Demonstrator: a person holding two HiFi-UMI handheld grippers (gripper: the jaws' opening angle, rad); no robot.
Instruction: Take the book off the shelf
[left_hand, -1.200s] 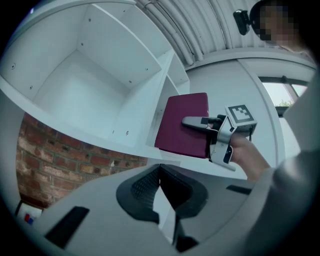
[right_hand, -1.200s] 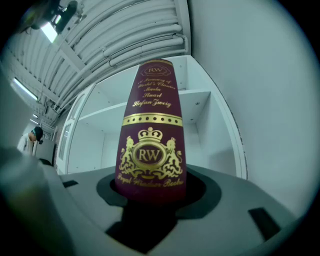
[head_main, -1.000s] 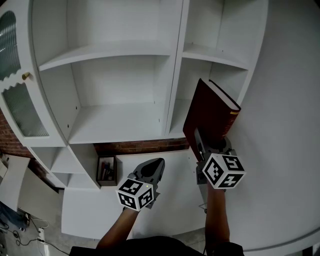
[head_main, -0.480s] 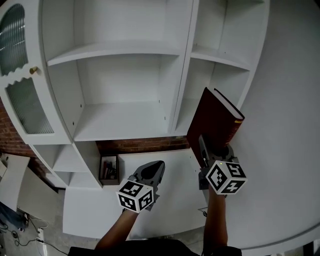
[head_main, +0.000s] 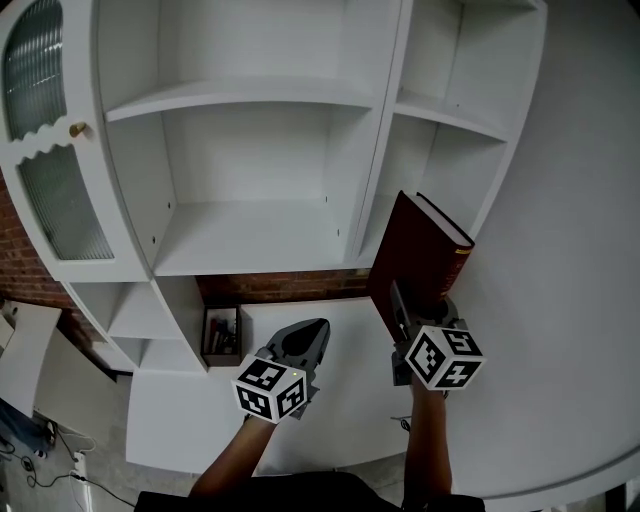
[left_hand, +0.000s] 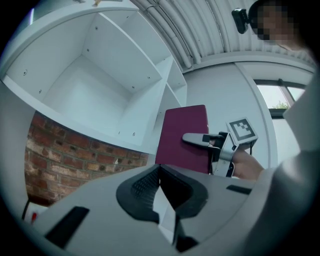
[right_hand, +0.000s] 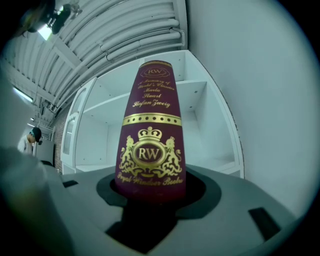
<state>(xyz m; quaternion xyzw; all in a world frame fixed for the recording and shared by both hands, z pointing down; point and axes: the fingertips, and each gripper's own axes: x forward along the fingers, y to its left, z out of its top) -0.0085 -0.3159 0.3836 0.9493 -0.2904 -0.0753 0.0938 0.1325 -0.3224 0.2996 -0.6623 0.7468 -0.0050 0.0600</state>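
Right gripper (head_main: 408, 305): jaws pinching the book (head_main: 415, 255) at its lower end, one jaw on each cover. In the right gripper view the gripper (right_hand: 150, 192) has the maroon spine (right_hand: 150, 140) facing straight back at me, with a gold crest and "RW" just above the grip.

Book position: held in the air in front of the right-hand column of the shelf unit (head_main: 230, 100), standing on end with its top leaning toward the unit. In the left gripper view the book (left_hand: 182, 135) seems to rest on none of the unit's boards (left_hand: 100, 75). The right gripper (left_hand: 200, 140) grips it on the side away from the unit.

Left gripper (head_main: 305, 335): jaws pressed together, nothing between them (left_hand: 160, 190). It hangs below and in front of the unit's wide middle bay.

Other notes: every bay of the unit in view is bare. Brick wall (head_main: 280, 290) shows under the unit's lowest wide shelf. A ribbed-glass door (head_main: 40, 70) with a brass knob (head_main: 77, 129) is at the unit's left side.
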